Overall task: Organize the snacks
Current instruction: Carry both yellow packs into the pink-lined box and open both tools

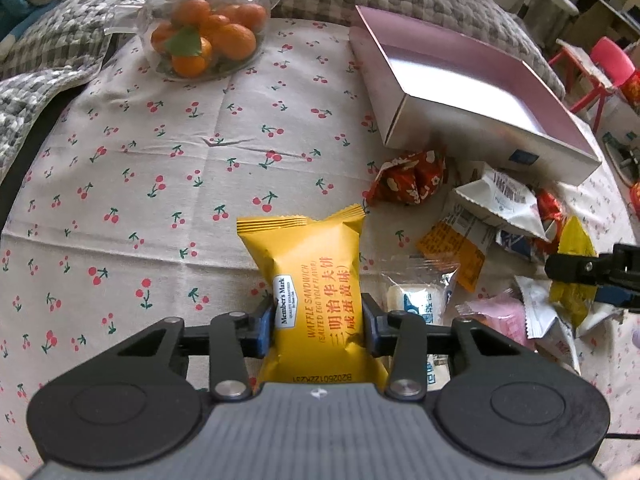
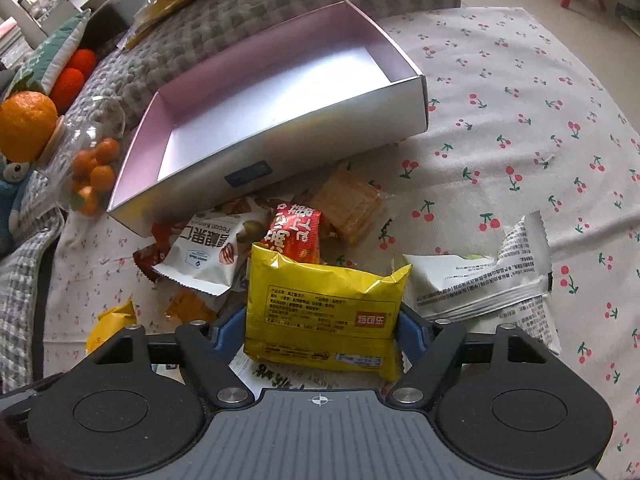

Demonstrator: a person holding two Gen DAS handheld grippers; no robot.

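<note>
Fingers (image 1: 276, 322) of left gripper (image 1: 319, 326) pinching one orange waffle packet (image 1: 308, 276), right gripper (image 2: 320, 330) clamping one yellow packet (image 2: 324, 304), one empty box (image 2: 280, 92) beyond.

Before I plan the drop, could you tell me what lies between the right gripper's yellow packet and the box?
In the right wrist view, a red packet and a white pecan packet.
</note>
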